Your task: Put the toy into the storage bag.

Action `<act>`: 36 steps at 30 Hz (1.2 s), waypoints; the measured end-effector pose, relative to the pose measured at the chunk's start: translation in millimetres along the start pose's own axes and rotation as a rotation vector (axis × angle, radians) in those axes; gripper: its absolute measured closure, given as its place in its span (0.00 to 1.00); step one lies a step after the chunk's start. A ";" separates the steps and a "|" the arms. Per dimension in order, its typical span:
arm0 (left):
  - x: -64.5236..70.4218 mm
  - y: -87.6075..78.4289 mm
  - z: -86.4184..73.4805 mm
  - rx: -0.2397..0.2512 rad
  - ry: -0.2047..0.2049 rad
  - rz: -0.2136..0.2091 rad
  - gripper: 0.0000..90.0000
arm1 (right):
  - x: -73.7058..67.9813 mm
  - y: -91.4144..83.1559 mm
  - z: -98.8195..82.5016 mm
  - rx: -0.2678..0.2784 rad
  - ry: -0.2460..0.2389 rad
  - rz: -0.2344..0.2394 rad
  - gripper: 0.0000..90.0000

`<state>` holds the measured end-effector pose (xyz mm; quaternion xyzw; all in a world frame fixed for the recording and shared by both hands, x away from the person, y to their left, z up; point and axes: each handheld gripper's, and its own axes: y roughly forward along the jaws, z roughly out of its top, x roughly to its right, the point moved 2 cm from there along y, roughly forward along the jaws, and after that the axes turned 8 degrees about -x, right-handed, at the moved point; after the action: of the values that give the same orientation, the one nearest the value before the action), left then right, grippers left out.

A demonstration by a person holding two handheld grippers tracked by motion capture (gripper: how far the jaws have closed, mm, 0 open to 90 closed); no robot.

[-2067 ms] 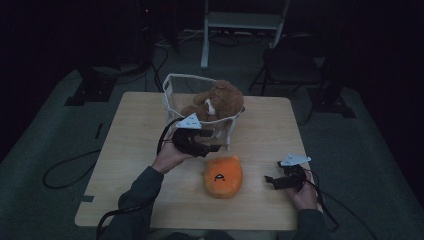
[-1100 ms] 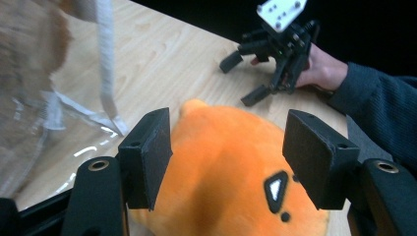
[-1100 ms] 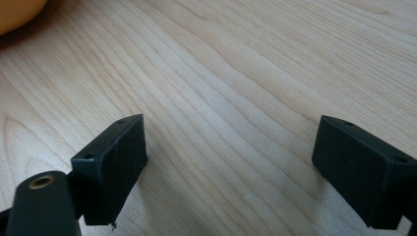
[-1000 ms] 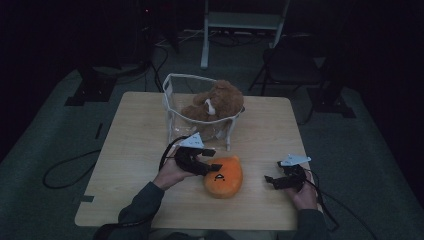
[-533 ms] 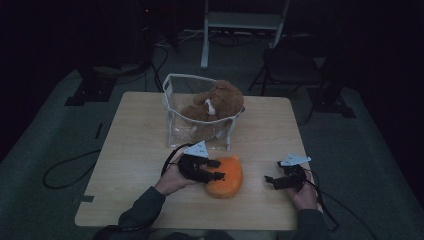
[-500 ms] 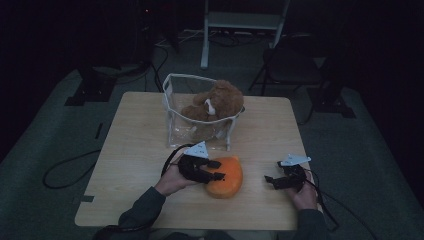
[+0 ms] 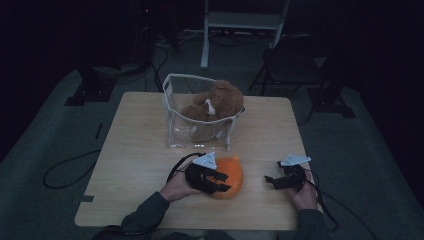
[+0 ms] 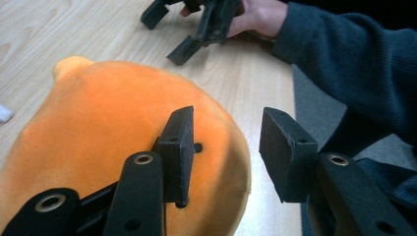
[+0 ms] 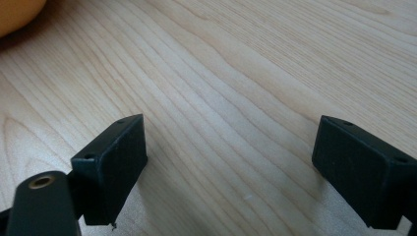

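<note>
An orange plush toy (image 7: 229, 176) lies on the near half of a pale wooden table (image 7: 135, 150), in front of a clear plastic bin (image 7: 172, 112) that stands toward the table's far side. A brown teddy bear (image 7: 217, 102) already sits inside the bin, its head above the rim.

The left gripper (image 7: 214, 182) is down on the orange toy's near-left edge. In the left gripper view, its two black jaws have just been closing: one pad presses into the orange fabric (image 8: 113, 137), while the other pad stands off the toy's rounded edge with bare table and a dark sleeve (image 8: 344, 64) behind the gap. The jaws are partly closed around the toy's rim, but the toy does not look pinched between both pads — so the grasp is likely not yet finished.

The right gripper (image 7: 272, 181) rests on the table well to the right of the toy, held in the person's right hand (image 7: 302, 192). In the right gripper view its jaws stand wide apart over bare wood grain and hold nothing; a sliver of the orange toy shows at the top left corner.

Judging from the layout, one soft toy is packed and the orange one remains. What is left appears to be closing fully on it, lifting it, and carrying it to the bin — none of that has begun.
</note>
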<state>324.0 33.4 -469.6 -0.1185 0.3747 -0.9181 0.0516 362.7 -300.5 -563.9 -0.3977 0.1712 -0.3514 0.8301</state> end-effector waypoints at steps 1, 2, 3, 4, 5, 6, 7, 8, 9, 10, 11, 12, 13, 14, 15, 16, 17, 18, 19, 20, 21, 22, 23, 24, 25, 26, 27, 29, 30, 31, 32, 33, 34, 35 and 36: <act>-0.8 -0.6 0.1 -0.003 0.002 0.020 0.62 | 0.0 0.0 0.0 0.000 0.000 0.000 0.14; -1.3 -1.1 0.2 -0.005 0.004 0.035 0.62 | 0.0 0.0 0.0 0.000 0.000 0.000 0.14; -2.3 -1.9 0.3 -0.011 0.006 0.061 0.61 | 0.0 0.0 0.0 0.000 0.000 0.000 0.14; -3.2 -2.3 0.3 -0.017 0.007 0.085 0.61 | 0.0 0.0 0.0 0.000 0.000 0.000 0.14; -4.4 -2.6 0.0 -0.025 0.010 0.114 0.60 | 0.0 0.0 0.0 0.000 0.000 0.000 0.14; -6.4 -3.2 -0.4 -0.036 0.014 0.149 0.60 | 0.0 0.0 0.0 0.000 0.000 0.000 0.14; -8.5 -3.9 -0.8 -0.032 0.002 0.168 0.60 | 0.0 0.0 0.0 0.000 0.000 0.000 0.14; -10.7 -5.4 -1.1 -0.024 -0.008 0.169 0.60 | 0.0 0.0 0.0 0.000 0.000 0.000 0.14; -10.7 -5.4 -1.1 -0.024 -0.008 0.169 0.59 | 0.0 0.0 0.0 0.000 0.000 0.000 0.14; -14.0 -7.5 -1.4 -0.027 -0.022 0.221 0.59 | -0.1 0.0 0.0 0.000 0.001 0.001 0.14; -16.2 -6.8 -2.0 -0.055 -0.024 0.252 0.44 | -0.1 0.0 0.0 0.000 0.000 0.001 0.14; -17.7 -6.8 -3.1 -0.053 -0.029 0.252 0.42 | -0.1 0.0 0.0 0.000 0.001 0.000 0.14; -18.7 -6.8 -4.0 -0.045 -0.041 0.241 0.41 | -0.1 0.0 0.0 0.000 0.001 0.001 0.14; -19.0 -6.1 -4.8 -0.050 -0.044 0.236 0.39 | -0.1 0.0 0.0 0.000 0.001 0.000 0.14; -18.6 -5.0 -5.3 -0.059 -0.039 0.227 0.36 | -0.1 0.0 0.0 0.000 0.001 0.001 0.14; -17.5 -3.8 -5.5 -0.062 -0.033 0.224 0.34 | -0.1 0.0 0.0 0.000 0.001 0.001 0.14; -16.6 -2.9 -5.4 -0.063 -0.027 0.223 0.33 | -0.1 0.0 0.0 0.000 0.001 0.001 0.14; -16.1 -2.5 -5.2 -0.060 -0.025 0.218 0.33 | -0.1 0.0 0.0 0.000 0.001 0.001 0.14; -15.7 -3.0 -4.9 -0.053 -0.027 0.212 0.32 | -0.1 0.0 0.0 0.000 0.001 0.001 0.14; -15.7 -3.7 -4.5 -0.046 -0.032 0.214 0.32 | -0.1 0.0 0.0 0.000 0.001 0.000 0.14; -15.3 -4.5 -4.2 -0.044 -0.031 0.219 0.32 | -0.1 -0.1 0.0 0.000 0.001 0.000 0.14; -14.3 -5.3 -4.1 -0.038 -0.025 0.219 0.32 | -0.1 0.0 0.0 0.000 0.001 0.001 0.14; -12.7 -5.9 -3.9 -0.035 -0.019 0.220 0.33 | -0.1 0.0 0.0 0.000 0.001 0.001 0.14; -10.8 -6.0 -3.6 -0.031 -0.012 0.217 0.33 | -0.1 0.0 0.0 0.000 0.001 0.001 0.14; -9.1 -6.5 -3.3 -0.030 -0.002 0.214 0.33 | -0.1 0.0 0.0 0.000 0.001 0.000 0.14; -7.6 -6.7 -2.9 -0.024 0.003 0.209 0.35 | 0.0 0.0 0.0 0.000 0.000 0.000 0.14; -6.5 -6.9 -2.5 -0.018 0.007 0.205 0.36 | 0.0 0.0 0.0 0.000 0.000 0.000 0.14; -5.6 -7.8 -1.6 -0.014 0.009 0.200 0.37 | 0.0 0.0 0.0 0.000 0.000 0.000 0.14; -5.6 -8.4 -1.4 -0.007 0.007 0.192 0.39 | 0.0 0.0 0.0 0.000 0.000 0.000 0.14; -5.4 -9.4 -1.2 0.001 0.004 0.181 0.42 | 0.0 0.0 0.0 0.000 0.001 0.000 0.14; -4.8 -10.5 -0.8 0.010 -0.001 0.175 0.44 | 0.0 0.0 0.0 0.000 0.000 0.000 0.14; -4.8 -10.5 -0.8 0.010 -0.001 0.175 0.45 | 0.0 0.0 0.0 0.000 0.000 0.000 0.14; -2.1 -12.9 0.1 0.027 0.005 0.156 0.45 | 0.0 0.0 0.0 0.000 0.000 0.000 0.14; -0.5 -13.6 0.6 0.036 0.007 0.144 0.51 | 0.0 0.0 0.0 0.000 0.000 0.000 0.14; 1.8 -14.3 1.4 0.046 0.011 0.128 0.53 | 0.0 0.0 0.0 0.000 0.000 0.000 0.14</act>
<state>322.6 42.3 -458.3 -0.0878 0.3606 -0.9219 0.1110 362.7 -300.5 -563.9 -0.3977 0.1715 -0.3515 0.8300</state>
